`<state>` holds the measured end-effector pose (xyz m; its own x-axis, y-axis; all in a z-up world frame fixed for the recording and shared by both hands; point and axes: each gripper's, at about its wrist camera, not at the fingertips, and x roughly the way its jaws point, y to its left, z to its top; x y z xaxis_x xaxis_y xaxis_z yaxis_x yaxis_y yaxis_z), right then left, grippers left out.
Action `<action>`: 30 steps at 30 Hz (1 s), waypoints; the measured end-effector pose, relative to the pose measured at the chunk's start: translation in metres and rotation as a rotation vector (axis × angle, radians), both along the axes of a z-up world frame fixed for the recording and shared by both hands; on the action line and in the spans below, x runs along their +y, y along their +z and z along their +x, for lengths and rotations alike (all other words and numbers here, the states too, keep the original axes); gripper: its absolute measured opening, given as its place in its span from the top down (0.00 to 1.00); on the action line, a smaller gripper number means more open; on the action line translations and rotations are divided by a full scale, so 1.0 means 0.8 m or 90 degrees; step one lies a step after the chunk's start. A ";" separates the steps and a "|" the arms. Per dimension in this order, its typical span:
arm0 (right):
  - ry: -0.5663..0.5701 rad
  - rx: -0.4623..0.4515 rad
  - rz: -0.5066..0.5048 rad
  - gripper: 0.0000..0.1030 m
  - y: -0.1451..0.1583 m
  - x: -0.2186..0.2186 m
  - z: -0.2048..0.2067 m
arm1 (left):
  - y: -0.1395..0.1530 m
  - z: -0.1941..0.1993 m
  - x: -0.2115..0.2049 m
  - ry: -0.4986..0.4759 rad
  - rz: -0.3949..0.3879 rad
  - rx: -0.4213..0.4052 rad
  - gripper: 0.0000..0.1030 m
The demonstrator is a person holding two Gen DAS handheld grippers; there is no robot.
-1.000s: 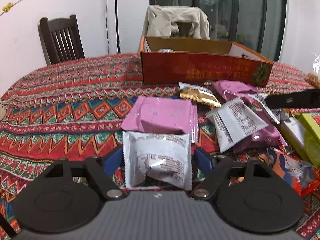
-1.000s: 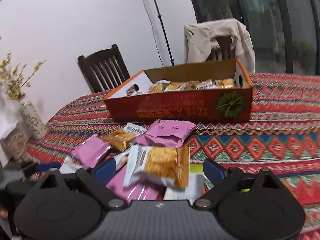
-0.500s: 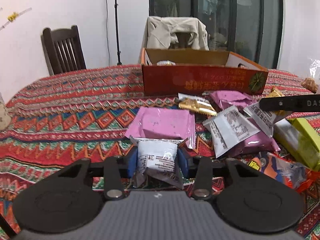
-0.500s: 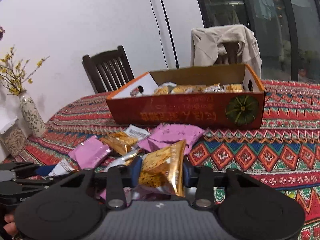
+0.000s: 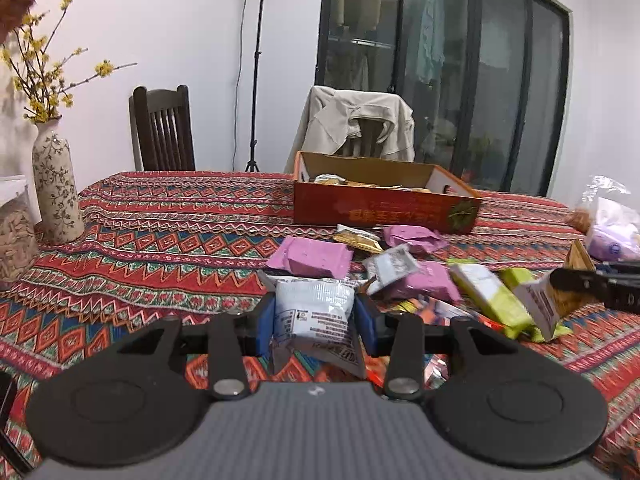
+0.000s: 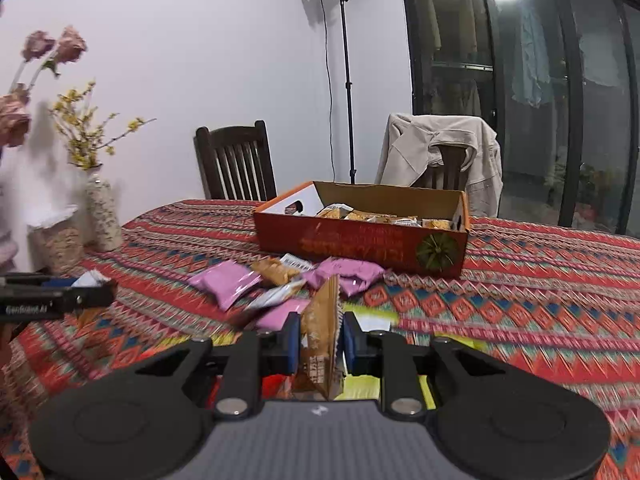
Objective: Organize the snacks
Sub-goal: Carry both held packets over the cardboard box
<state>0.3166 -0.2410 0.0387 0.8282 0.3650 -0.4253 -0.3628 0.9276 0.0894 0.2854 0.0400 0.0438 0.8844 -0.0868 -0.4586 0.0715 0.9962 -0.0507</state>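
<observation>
My left gripper [image 5: 315,322] is shut on a white snack packet [image 5: 314,316] and holds it above the patterned tablecloth. My right gripper [image 6: 320,340] is shut on a golden-brown snack packet [image 6: 320,344], held edge-up; it also shows at the right of the left wrist view [image 5: 560,300]. The open orange cardboard box [image 5: 384,208] stands further back with several packets inside [image 6: 372,216]. Loose pink packets [image 5: 310,258], a gold one [image 5: 358,238] and green ones [image 5: 492,300] lie between the grippers and the box.
A patterned vase [image 5: 56,192] with yellow flowers and a jar [image 5: 14,236] stand at the table's left edge. A plastic bag [image 5: 612,224] lies at far right. Two chairs [image 6: 236,164] and a light stand [image 6: 344,80] stand behind the table.
Both grippers closed on their packets, then lifted them off the pile and pulled back. The views now sit higher and further from the box.
</observation>
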 end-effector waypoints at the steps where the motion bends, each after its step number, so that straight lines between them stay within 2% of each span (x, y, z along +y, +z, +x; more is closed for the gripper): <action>1: -0.002 0.000 0.005 0.80 0.001 -0.003 -0.014 | 0.003 -0.007 -0.003 -0.002 0.000 -0.002 0.59; 5: -0.003 -0.008 0.010 0.80 0.007 -0.013 -0.054 | 0.013 -0.032 -0.018 -0.017 0.001 -0.019 0.59; 10: -0.010 -0.024 0.011 0.80 0.019 -0.025 -0.081 | 0.024 -0.047 -0.030 -0.032 0.002 -0.039 0.59; 15: -0.011 -0.035 0.015 0.80 0.026 -0.039 -0.081 | 0.043 -0.028 -0.040 -0.060 0.008 -0.048 0.59; 17: -0.002 -0.042 0.004 0.80 0.031 -0.043 -0.073 | 0.056 -0.006 -0.049 -0.092 0.010 -0.050 0.59; 20: 0.022 -0.061 -0.004 0.80 0.053 -0.050 -0.048 | 0.080 0.035 -0.064 -0.130 0.029 -0.059 0.59; 24: 0.060 -0.088 -0.016 0.80 0.099 -0.060 0.019 | 0.111 0.118 -0.085 -0.160 0.039 -0.066 0.59; 27: 0.084 -0.071 -0.008 0.80 0.122 -0.062 0.089 | 0.117 0.186 -0.101 -0.158 0.041 -0.071 0.59; 30: 0.087 -0.038 0.001 0.80 0.130 -0.061 0.162 | 0.112 0.257 -0.116 -0.161 0.016 -0.046 0.59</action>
<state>0.4465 -0.2900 0.1425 0.7946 0.4762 -0.3766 -0.4900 0.8693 0.0652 0.4909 -0.0526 0.1333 0.8668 -0.2988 -0.3991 0.3208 0.9471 -0.0122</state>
